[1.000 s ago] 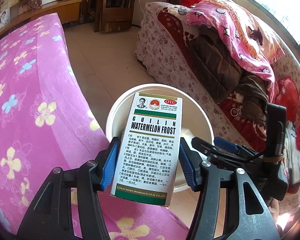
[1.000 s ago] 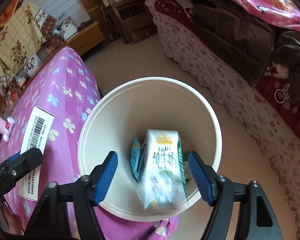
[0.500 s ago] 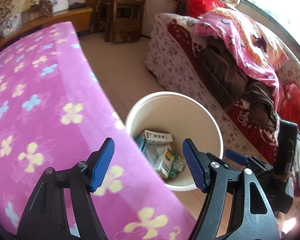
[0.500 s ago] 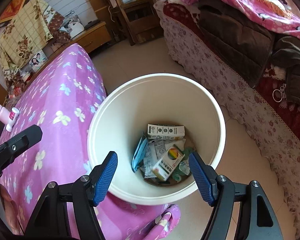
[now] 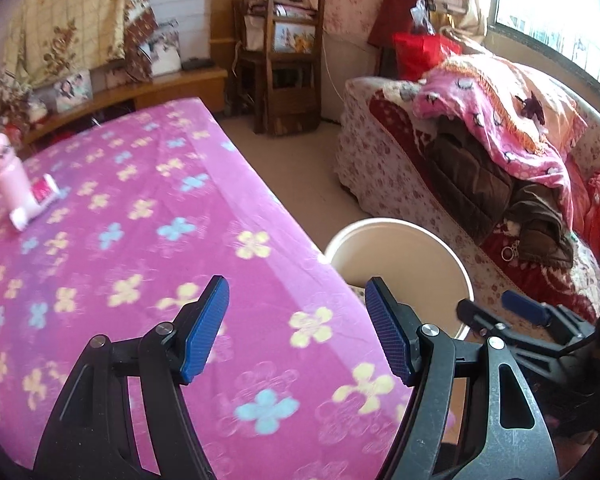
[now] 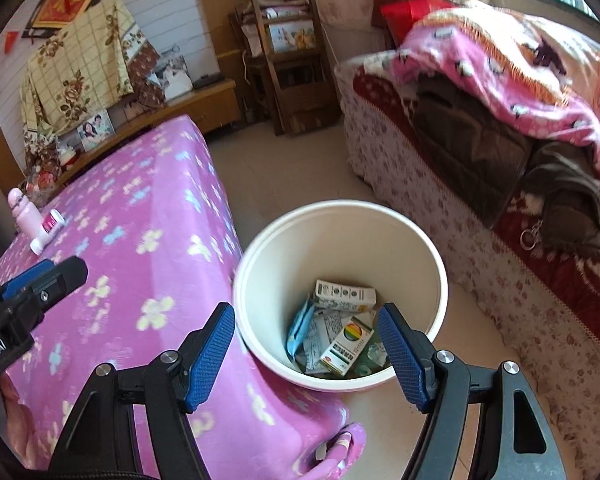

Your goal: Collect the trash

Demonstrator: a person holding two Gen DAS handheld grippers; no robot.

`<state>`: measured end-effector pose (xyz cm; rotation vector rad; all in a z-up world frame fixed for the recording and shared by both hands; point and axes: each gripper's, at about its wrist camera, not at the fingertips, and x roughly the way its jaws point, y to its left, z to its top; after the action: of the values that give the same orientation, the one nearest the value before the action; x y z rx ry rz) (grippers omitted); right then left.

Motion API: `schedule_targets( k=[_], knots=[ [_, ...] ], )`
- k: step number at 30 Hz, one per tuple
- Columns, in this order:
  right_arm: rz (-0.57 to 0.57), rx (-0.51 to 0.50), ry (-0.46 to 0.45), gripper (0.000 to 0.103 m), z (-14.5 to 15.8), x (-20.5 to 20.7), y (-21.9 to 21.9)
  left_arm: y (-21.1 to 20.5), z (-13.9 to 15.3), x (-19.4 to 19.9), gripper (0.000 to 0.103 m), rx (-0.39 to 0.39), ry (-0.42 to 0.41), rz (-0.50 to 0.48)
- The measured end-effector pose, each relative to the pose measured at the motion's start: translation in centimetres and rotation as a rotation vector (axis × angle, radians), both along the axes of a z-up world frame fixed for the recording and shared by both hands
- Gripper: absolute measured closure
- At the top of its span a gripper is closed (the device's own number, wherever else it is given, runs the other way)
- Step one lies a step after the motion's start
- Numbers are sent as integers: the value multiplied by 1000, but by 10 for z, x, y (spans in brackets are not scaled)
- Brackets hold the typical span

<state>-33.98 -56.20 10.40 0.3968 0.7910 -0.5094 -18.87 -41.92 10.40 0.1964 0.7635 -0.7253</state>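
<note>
A white bucket [image 6: 436, 280] stands on the floor beside the pink flowered table [image 6: 140, 280]. It holds small cartons [image 6: 346, 294] and wrappers [image 6: 300, 326]. My right gripper [image 6: 306, 350] is open and empty above the bucket's near rim. My left gripper [image 5: 296, 330] is open and empty above the table's [image 5: 140, 240] right edge, with the bucket [image 5: 440, 246] just to its right. A pink bottle [image 5: 10, 178] and a small red-and-white tube [image 5: 36, 202] sit at the table's far left; they also show in the right wrist view [image 6: 26, 212].
A sofa [image 6: 480, 200] piled with blankets and clothes runs along the right. A wooden chair [image 5: 290, 64] stands at the back wall beside a low wooden cabinet [image 5: 160, 88]. Bare floor [image 6: 300, 172] lies between table and sofa.
My left gripper let go of the Watermelon Frost carton into the bucket and swung left over the table. A milk carton also landed in the bucket. My right gripper pulled back slightly.
</note>
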Motion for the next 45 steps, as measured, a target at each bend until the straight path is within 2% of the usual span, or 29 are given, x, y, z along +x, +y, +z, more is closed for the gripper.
schedule_targets(
  k=[9,13,19,29,45],
  knots=[
    [8,-128,-78,31,47,-11,51,53,28,-24,33,-57,-98,25],
    [10,-189,-113,20,66,-19,73,71,39,-36,33,-79,-146,31],
    [5,-232,-156,20,86,-34,97,93,52,-50,33,-121,-180,46],
    [-18,-246,-198,19,96,-50,119,121,60,-62,33,-162,-201,74],
    [-34,-281,-230,19,113,-69,133,135,78,-87,33,-188,-262,82]
  ],
)
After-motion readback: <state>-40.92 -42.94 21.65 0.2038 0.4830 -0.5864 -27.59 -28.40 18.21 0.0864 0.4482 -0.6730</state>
